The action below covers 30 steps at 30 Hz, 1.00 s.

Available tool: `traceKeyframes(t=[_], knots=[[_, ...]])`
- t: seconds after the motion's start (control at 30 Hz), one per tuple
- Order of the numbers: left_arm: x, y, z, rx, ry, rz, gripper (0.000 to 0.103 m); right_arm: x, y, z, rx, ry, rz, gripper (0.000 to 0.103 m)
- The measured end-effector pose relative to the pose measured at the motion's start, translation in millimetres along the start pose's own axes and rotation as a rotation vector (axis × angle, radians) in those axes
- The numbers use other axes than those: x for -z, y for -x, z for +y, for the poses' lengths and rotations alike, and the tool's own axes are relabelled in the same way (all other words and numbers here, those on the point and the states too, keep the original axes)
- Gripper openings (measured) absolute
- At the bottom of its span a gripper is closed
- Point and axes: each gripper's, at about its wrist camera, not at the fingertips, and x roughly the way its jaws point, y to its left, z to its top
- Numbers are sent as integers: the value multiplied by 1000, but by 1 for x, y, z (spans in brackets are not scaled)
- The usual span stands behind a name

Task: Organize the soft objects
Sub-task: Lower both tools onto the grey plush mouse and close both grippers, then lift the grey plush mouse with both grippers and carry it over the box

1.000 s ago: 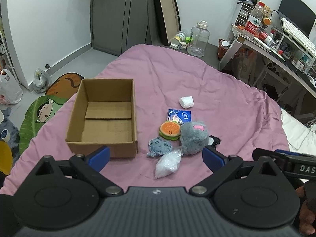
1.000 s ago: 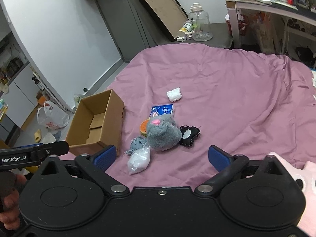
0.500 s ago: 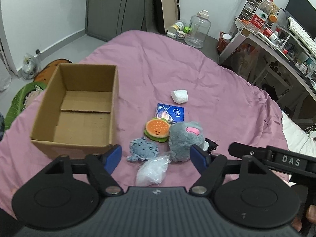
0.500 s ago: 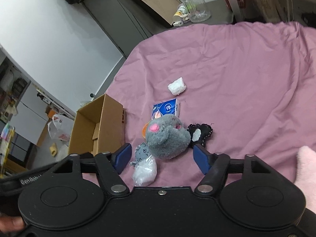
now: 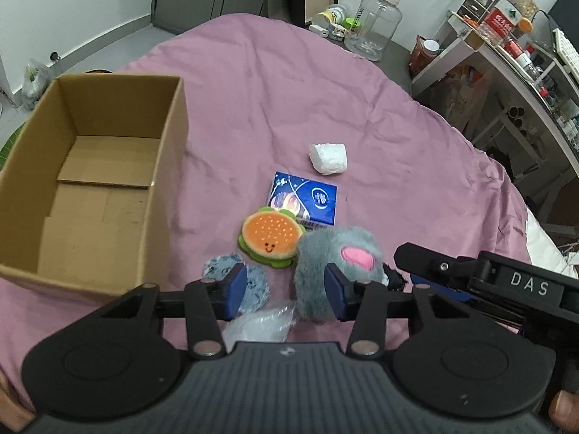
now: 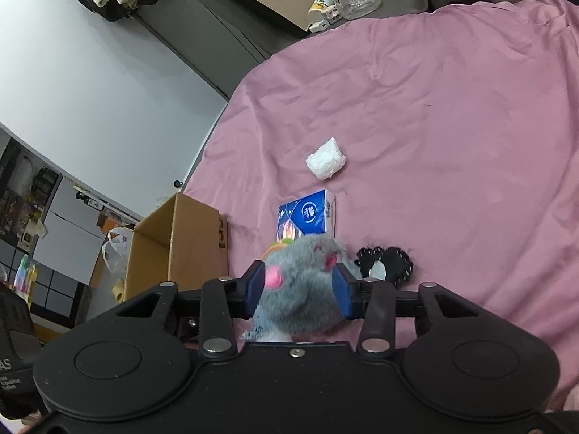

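My right gripper (image 6: 297, 287) has its pads pressed into both sides of the grey plush toy (image 6: 300, 289), which lies on the pink bedspread (image 6: 452, 108) to the right of the cardboard box (image 5: 90, 181). It looks light and squashy, so I judge a hold across its middle should keep. My left gripper (image 5: 284, 291) hangs partly open above the clear plastic bag (image 5: 260, 325), holding nothing. Crowding the plush are a burger toy (image 5: 271, 240), a blue-grey fuzzy toy (image 5: 217, 266), a tissue pack (image 5: 307, 199) and a black-and-white toy (image 6: 385, 264); the burger may drag along.
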Motion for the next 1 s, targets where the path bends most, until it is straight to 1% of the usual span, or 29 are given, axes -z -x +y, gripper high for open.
traceKeyframes(t=[0.1,0.17,0.27,0.33,0.37,0.4,0.43,0.5,0.63,0.7,0.77,0.9,1.0], knots=[[-4,-11,-1,5,18,-3,45,-3,-10,-4,-11,-18,24,36],[-5,-19,-3,7,19,7,44,-5,-15,-8,-18,-35,32,35],[-7,-27,-2,31,49,15,44,-7,-23,-13,-17,-54,48,35],[-8,-31,-1,34,61,14,44,-8,-28,-16,-26,-69,57,32],[-8,-32,-1,41,64,10,44,-8,-29,-17,-36,-81,61,30],[-9,-34,-1,49,67,5,40,-8,-31,-18,-45,-90,63,28],[-8,-35,0,61,75,3,39,-8,-31,-20,-52,-102,65,27],[-6,-38,1,79,110,10,39,-9,-32,-23,-53,-128,71,25],[-1,-43,9,142,217,31,38,-9,-30,-32,-62,-186,65,20],[-1,-43,10,183,254,32,28,-8,-28,-32,-69,-183,60,19],[-1,-41,8,198,258,27,23,-7,-26,-32,-74,-185,61,19],[0,-34,10,216,285,15,20,-7,-19,-28,-83,-179,51,18],[0,-25,10,218,287,-4,19,-6,-12,-21,-90,-168,46,18]])
